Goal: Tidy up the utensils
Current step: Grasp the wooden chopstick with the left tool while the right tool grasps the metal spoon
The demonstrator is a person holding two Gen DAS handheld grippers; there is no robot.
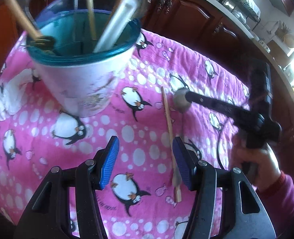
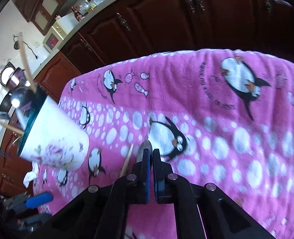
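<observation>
A white holder with a teal rim [image 1: 81,79] stands on the pink penguin cloth [image 1: 127,123] and holds several chopsticks and a white utensil [image 1: 117,25]. It also shows at the left of the right wrist view [image 2: 53,139]. A single wooden chopstick [image 1: 170,131] lies on the cloth, its near end between my open, empty left gripper's [image 1: 146,159] fingers. My right gripper [image 2: 151,155] is shut on a metal spoon [image 2: 145,149], whose grey bowl [image 1: 180,99] hovers just right of the chopstick [image 2: 128,159].
Dark wooden cabinets [image 2: 167,20] and a counter with kitchenware [image 1: 242,6] run behind the table. A crumpled white tissue [image 1: 5,99] lies left of the holder. The cloth's far edge [image 2: 186,52] drops off toward the cabinets.
</observation>
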